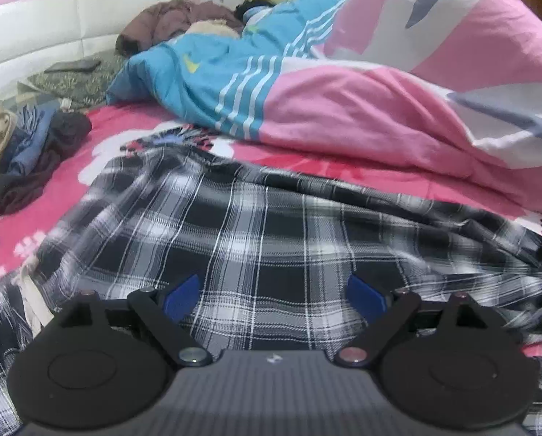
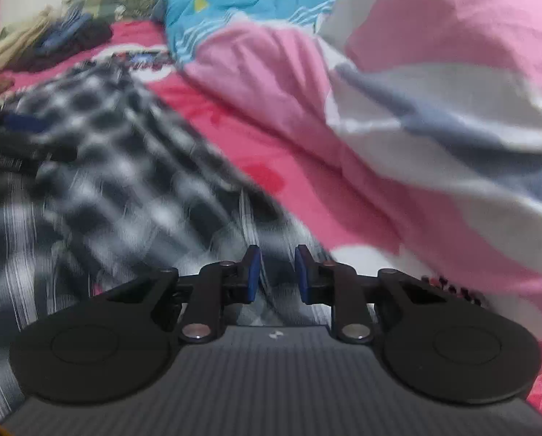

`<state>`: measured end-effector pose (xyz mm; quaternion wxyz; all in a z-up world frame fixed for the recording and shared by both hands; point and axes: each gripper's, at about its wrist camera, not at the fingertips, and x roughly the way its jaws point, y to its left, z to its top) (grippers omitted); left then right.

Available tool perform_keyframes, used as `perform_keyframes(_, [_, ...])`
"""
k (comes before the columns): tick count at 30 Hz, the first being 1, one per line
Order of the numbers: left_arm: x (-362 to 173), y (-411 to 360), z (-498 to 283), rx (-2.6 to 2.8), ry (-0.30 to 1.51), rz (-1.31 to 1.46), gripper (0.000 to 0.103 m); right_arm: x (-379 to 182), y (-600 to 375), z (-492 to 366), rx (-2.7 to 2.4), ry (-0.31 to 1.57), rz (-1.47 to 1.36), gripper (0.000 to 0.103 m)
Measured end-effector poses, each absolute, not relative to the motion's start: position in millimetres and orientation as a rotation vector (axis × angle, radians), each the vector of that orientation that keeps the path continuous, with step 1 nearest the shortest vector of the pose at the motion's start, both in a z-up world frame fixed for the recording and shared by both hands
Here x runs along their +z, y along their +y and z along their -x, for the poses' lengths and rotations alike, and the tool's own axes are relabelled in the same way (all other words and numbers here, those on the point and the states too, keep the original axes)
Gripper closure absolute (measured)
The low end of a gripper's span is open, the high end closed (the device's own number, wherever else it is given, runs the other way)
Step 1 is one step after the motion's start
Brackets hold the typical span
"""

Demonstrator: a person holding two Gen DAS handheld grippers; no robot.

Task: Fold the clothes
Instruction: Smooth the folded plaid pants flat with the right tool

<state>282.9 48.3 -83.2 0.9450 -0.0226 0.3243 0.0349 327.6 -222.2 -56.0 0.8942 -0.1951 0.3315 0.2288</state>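
A black-and-white plaid shirt (image 1: 256, 239) lies crumpled on the pink bedsheet (image 1: 125, 123). My left gripper (image 1: 274, 298) hovers low over its middle, open wide, with only cloth below its blue pads (image 1: 182, 298). In the right wrist view the same plaid shirt (image 2: 100, 152) is blurred and runs from the left down to my right gripper (image 2: 276, 272). The right jaws stand close together with a ridge of the plaid cloth between the blue pads (image 2: 253, 272). A blue and black shape at the left edge (image 2: 20, 123) looks like the left gripper.
A bulky pink, white and blue quilt (image 1: 398, 101) fills the right side of the bed, with a person's dark hair (image 1: 256, 3) at its far end. A pile of dark and beige clothes (image 1: 27, 145) lies at the left. A white headboard (image 1: 53, 29) stands behind it.
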Motion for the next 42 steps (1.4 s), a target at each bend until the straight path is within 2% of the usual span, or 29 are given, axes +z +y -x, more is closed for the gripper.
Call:
perform_keyframes(7, [-84.8,50.7,-285.3,0.078,0.671,0.061,0.013,-73.7,-242.8,-317.2,0.448,0.73,0.388,0.082])
perform_keyframes(9, [-85.0,50.7,-286.1,0.081,0.673,0.062,0.013,-77.1,-246.4,-313.7,0.422,0.718,0.409,0.085])
perform_keyframes(10, [-85.1,50.2,-286.2,0.083,0.673,0.058,0.013,-77.7,-248.4,-311.7,0.402,0.705,0.422,0.089])
perform_keyframes(11, [-85.1,49.6,-286.4,0.084,0.673,0.055,0.013,-76.7,-251.1,-310.8,0.389,0.691,0.418,0.099])
perform_keyframes(14, [-85.0,50.6,-286.4,0.091,0.673,0.059,0.013,-63.6,-260.6,-311.6,0.329,0.611,0.392,0.102])
perform_keyframes(22, [-85.1,50.5,-286.2,0.102,0.673,0.057,0.013,-39.3,-276.6,-358.7,0.204,0.526,0.332,0.102])
perform_keyframes(31, [-85.6,51.5,-286.0,0.104,0.675,0.063,0.013,-81.4,-275.8,-425.6,0.109,0.651,0.272,0.102])
perform_keyframes(39, [-85.8,51.4,-286.5,0.102,0.68,0.07,0.013,-88.9,-285.9,-452.2,0.013,0.659,0.187,0.103])
perform_keyframes(42, [-85.5,53.3,-286.4,0.1,0.68,0.079,0.013,-77.0,-277.5,-436.9,0.007,0.64,0.258,0.095])
